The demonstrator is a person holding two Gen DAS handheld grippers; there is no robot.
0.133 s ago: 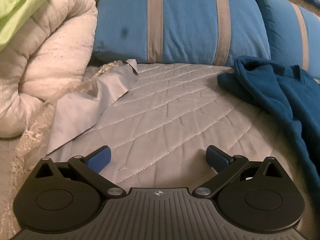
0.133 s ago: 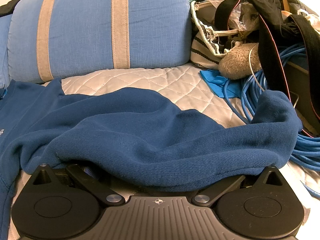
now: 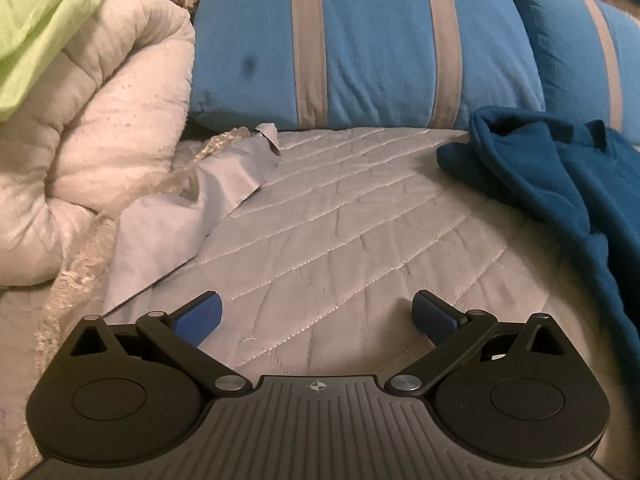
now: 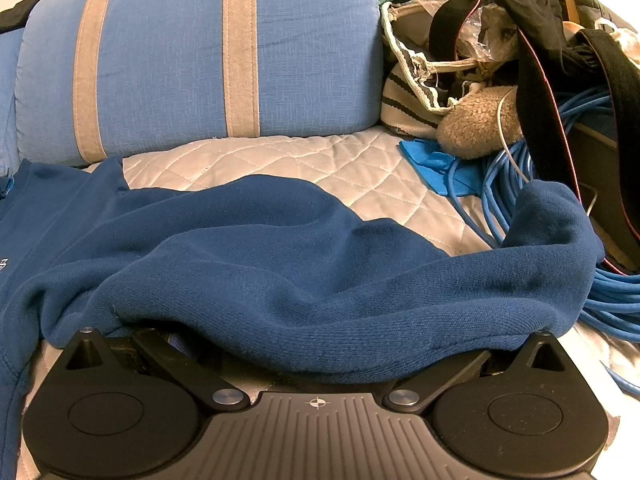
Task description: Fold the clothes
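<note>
**Sweatshirt draped over my right gripper, soft and thick**

Sweatshirt first: nearest to me on the right side, a sleeve or hem of thick blue fleece lies across my right gripper and hides its fingers, so I cannot tell how wide they stand or whether they have any cloth pinched. The ribbed cuff hangs off to the right, resting against a coil of blue cable. The body spreads away to the left over the quilted bed cover.

My left gripper hovers low over bare quilt with its fingers spread wide and nothing between them; the sweatshirt's crumpled edge lies to its right and farther off.

I judge the cloth heavy for a garment, limp, and not slippery: it will sag and drag instead of holding a crease. The cuff and the hem edge are the firmest places to pinch. That cable could snag the cuff.

Farther back stand the striped blue pillows.
</note>
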